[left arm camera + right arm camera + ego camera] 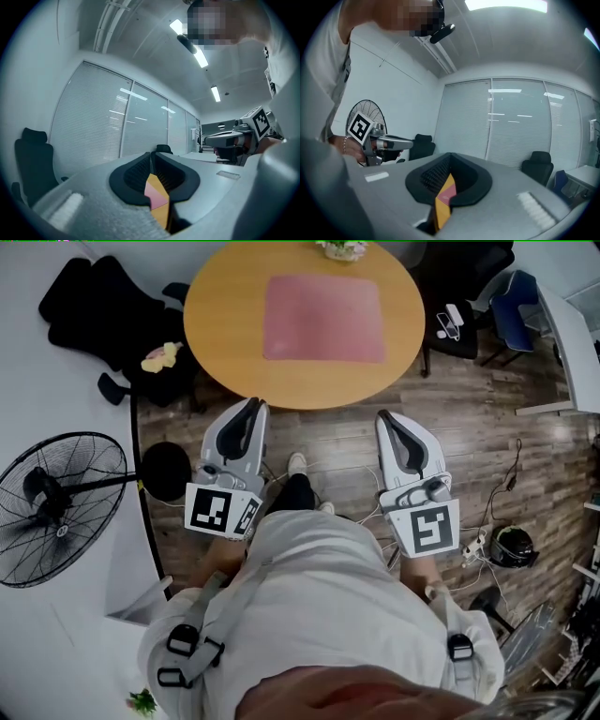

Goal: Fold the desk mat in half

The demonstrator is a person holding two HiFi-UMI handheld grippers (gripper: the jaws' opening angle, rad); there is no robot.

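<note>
A pink desk mat (323, 319) lies flat and unfolded on the round wooden table (220, 329). Both grippers are held near the person's body, short of the table's near edge and above the floor, pointing toward the table. My left gripper (252, 407) is shut with nothing in it; its tip (151, 155) shows the jaws meeting. My right gripper (384, 418) is also shut and empty, its jaws meeting at the tip (450, 155). Below the jaws, each gripper view shows a sliver of the mat (157, 197) (447, 193) and the table (161, 215) (442, 208).
A standing fan (58, 507) is at the left beside a white desk (37, 381). Black chairs (98, 306) stand left of the table, one with a yellow object (161, 356) on it. A small plant (342, 248) sits at the table's far edge. Cables and a helmet (512, 546) lie on the floor at right.
</note>
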